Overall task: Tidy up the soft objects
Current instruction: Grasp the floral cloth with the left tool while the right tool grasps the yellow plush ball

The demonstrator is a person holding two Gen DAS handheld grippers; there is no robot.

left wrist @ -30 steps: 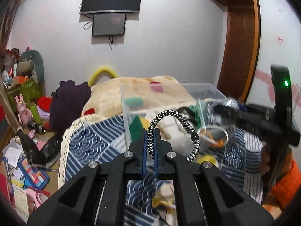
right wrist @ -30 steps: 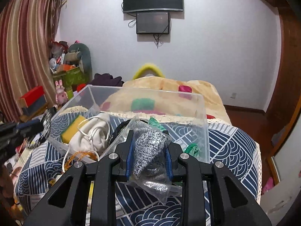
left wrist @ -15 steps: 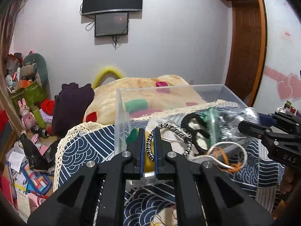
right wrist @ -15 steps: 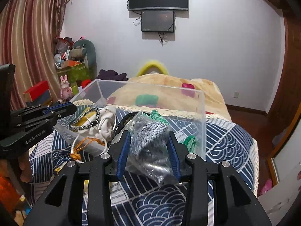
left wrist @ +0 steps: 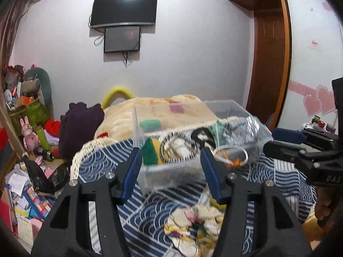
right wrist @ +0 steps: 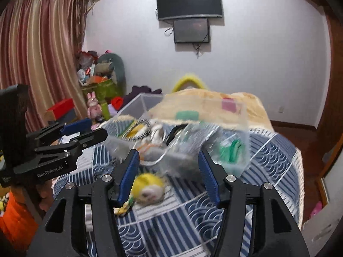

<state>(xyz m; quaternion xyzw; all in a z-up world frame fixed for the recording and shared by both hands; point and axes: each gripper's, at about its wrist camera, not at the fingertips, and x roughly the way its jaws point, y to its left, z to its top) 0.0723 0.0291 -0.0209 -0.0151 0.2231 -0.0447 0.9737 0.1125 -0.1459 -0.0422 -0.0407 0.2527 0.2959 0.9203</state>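
Observation:
A clear plastic bin (left wrist: 235, 111) stands on the blue patterned cover and holds soft things. The black-and-white braided loop (left wrist: 178, 147) lies in it beside a green-and-yellow sponge (left wrist: 150, 152). A clear bag of grey fabric (left wrist: 240, 131) rests at the bin's right end. My left gripper (left wrist: 171, 171) is open and empty just in front of the bin. My right gripper (right wrist: 169, 171) is open and empty, near the bin (right wrist: 244, 128). A yellow plush toy (right wrist: 148, 189) lies between its fingers on the cover. Each gripper shows in the other's view.
A flowered cloth (left wrist: 193, 224) lies on the cover below my left gripper. A beige plush blanket (left wrist: 154, 111) lies behind the bin. Cluttered toys and boxes (left wrist: 25, 150) fill the floor at left. A wardrobe (left wrist: 270, 64) stands at right.
My left gripper opened and let the braided loop drop into the bin. My right gripper opened and released the bag of grey fabric into the bin. Both pulled back.

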